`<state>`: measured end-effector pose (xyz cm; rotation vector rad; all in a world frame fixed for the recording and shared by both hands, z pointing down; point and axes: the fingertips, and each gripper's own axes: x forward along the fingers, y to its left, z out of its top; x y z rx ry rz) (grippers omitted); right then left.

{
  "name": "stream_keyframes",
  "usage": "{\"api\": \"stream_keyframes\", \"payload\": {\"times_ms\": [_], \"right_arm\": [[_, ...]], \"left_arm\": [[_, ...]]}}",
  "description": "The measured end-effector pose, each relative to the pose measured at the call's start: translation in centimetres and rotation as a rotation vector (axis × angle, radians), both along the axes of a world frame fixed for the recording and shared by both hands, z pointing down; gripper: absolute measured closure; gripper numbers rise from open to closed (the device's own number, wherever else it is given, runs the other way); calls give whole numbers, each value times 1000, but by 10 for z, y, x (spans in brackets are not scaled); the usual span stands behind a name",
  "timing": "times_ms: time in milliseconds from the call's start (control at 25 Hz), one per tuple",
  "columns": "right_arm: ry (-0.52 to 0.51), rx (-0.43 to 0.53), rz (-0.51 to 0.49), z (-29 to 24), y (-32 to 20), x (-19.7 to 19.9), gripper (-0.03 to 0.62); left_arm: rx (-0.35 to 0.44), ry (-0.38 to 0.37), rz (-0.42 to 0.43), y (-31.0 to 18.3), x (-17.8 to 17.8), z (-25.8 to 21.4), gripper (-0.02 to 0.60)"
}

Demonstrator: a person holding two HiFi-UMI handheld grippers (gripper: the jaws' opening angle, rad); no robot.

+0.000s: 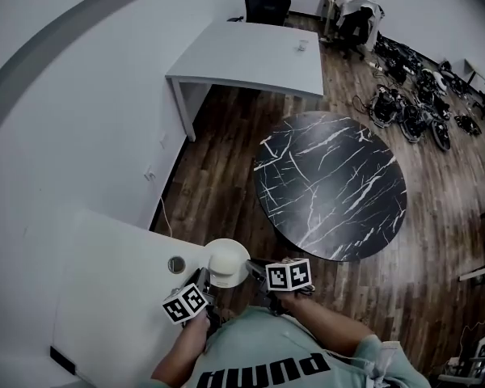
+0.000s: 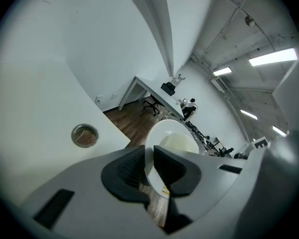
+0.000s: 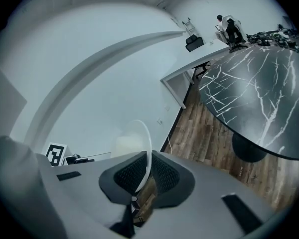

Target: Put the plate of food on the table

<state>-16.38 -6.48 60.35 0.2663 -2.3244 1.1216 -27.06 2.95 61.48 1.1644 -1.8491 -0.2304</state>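
I see a white plate [image 1: 242,255] with a pale cream mound of food [image 1: 223,267] on it. The round surface [image 1: 331,186] is black with white marble veins, and the floor [image 1: 226,136] is dark brown planks. My left claw [image 2: 148,169] and right claw [image 3: 147,176] are grey with black ribbed pads [image 2: 127,172], and their cubes [image 1: 185,304] show black-and-white squares

Between left tool [image 1: 203,279] and right tool [image 1: 255,269], white plate [image 1: 239,254] (marble table [image 1: 331,186] beyond)

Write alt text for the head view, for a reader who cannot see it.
Seen from above, a person holds a white plate of pale food by its edges with the left gripper and the right gripper, beside a white counter. A round black marble table stands ahead on the wooden floor.
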Motion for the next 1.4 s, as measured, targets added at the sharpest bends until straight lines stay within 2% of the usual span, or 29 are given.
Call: {"api": "stream_keyframes", "payload": {"times_ms": [200,480,840,1400], "right_arm": [[-14,-2,59,-3,-30,32,556],[-30,-6,130,-7,-70,75,556],[-43,-11,199,-7,-111,127,557],[-75,-29,270,-6,-156,182,557]], "left_arm": [[-6,16,44,-31,29,5,523],[1,-26,120,-83,65,-10,523],[-5,-2,181,-128,114,-2,523],[-19,-38,253,-183,162,-8,523]]}}
